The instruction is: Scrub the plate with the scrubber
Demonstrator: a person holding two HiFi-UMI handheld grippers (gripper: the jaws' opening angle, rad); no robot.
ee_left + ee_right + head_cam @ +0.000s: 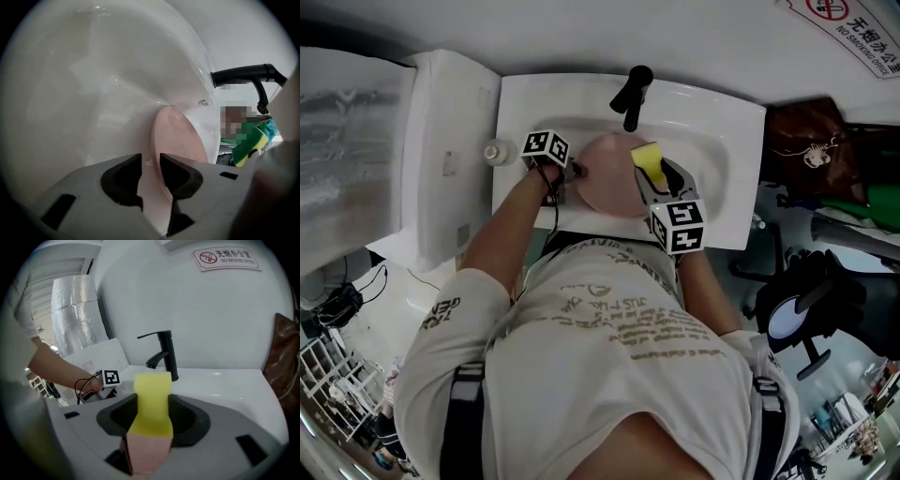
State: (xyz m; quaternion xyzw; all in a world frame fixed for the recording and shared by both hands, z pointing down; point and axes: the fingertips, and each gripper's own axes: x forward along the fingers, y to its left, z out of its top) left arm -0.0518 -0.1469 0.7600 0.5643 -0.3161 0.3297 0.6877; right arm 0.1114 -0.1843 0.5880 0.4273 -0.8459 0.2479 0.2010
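A pale pink plate (609,187) stands tilted on edge in the white sink (717,141). My left gripper (577,172) is at the plate's left rim. In the left gripper view the rim of the plate (180,140) fills the gap between the jaws, and the left gripper (150,171) is shut on it. My right gripper (661,176) is at the plate's right side, shut on a yellow and green scrubber (647,157). In the right gripper view the scrubber (152,399) sticks out past the pads of the right gripper (152,416).
A black faucet (633,94) stands at the back of the sink, above the plate. A small white bottle (497,152) sits on the sink's left rim. A white cabinet (450,159) is to the left and a brown bag (811,141) to the right.
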